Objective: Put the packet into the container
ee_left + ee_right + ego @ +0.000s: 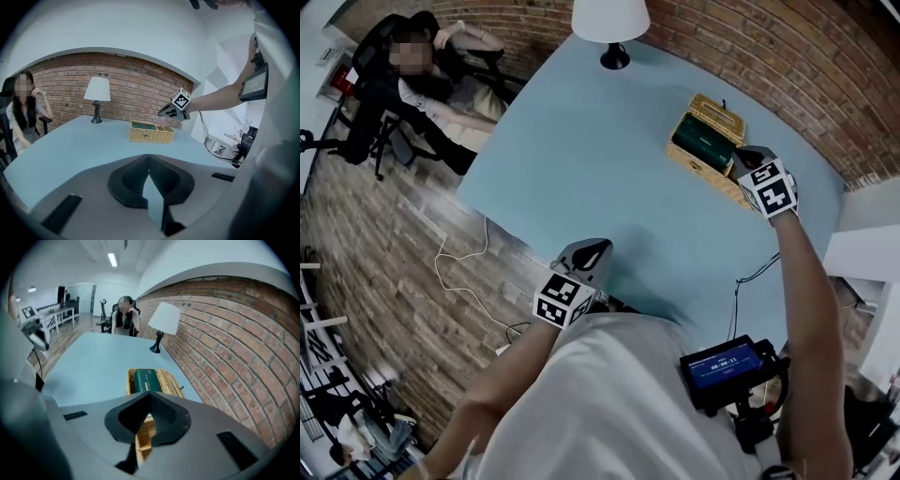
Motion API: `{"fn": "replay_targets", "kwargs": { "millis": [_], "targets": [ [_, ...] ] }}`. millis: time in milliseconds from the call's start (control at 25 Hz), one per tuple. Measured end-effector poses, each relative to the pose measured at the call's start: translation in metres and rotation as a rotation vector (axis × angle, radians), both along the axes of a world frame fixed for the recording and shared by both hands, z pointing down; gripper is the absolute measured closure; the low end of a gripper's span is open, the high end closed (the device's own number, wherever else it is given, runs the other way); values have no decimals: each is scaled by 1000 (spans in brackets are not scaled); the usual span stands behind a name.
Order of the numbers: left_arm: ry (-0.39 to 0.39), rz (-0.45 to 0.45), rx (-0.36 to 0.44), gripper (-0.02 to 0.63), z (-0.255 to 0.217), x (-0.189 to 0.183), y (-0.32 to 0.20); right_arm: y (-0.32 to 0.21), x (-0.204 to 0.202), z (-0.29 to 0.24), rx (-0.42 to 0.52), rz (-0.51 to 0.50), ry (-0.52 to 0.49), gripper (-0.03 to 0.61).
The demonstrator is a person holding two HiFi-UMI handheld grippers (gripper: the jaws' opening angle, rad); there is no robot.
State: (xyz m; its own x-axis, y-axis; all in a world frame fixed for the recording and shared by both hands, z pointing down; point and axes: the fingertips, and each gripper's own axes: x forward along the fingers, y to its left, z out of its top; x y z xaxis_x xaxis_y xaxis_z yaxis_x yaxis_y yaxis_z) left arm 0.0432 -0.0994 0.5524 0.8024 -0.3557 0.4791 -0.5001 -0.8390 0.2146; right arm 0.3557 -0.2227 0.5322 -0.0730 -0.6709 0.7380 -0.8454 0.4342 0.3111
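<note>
Extension was seen in the right forearm point(811, 281), which was stretched almost straight ahead from the body across the light blue tabletop point(581, 141). At its far end the right tongs point(750, 157) were held in the air over the near end of the woven straw-coloured basket point(719, 110), tipped steeply downward and clear of the wicker. In the right gripper view their jaws were clenched tip to tip, with nothing gripped between them and only the basket seen below.

The dark green flat packet point(703, 141) was already laid inside the basket, flat along one side of it, while the woven section beside it was left uncovered.

The left forearm point(506, 366) was bent and kept close to the torso. The left tongs point(591, 251) were carried low over the near edge of the tabletop, well apart from the basket and angled gently downward toward it. Their jaws too were pressed together at the tips, and nothing was held in them.

A small black device with a blue screen point(722, 366) was worn at the chest. A lamp with a white shade and black base point(611, 28) was stood at the far edge of the tabletop, by the red brick wall point(769, 56). A seated person point(422, 84) was seen beyond the far left corner.
</note>
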Motion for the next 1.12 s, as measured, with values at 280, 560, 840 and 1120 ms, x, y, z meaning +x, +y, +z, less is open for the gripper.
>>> {"fn": "replay_targets", "kwargs": {
  "millis": [280,560,840,1120],
  "targets": [
    [25,92,20,603,-8,7,-3,74,-21,-20,106,119,-300,568],
    [40,187,39,603,-17,19,-1,153,-59,-31,243,203,-484,568],
    [50,274,47,603,-21,38,9,210,-99,-30,339,263,-615,568],
    [53,334,46,603,-19,54,22,240,-121,-13,336,303,-647,568]
  ]
}}
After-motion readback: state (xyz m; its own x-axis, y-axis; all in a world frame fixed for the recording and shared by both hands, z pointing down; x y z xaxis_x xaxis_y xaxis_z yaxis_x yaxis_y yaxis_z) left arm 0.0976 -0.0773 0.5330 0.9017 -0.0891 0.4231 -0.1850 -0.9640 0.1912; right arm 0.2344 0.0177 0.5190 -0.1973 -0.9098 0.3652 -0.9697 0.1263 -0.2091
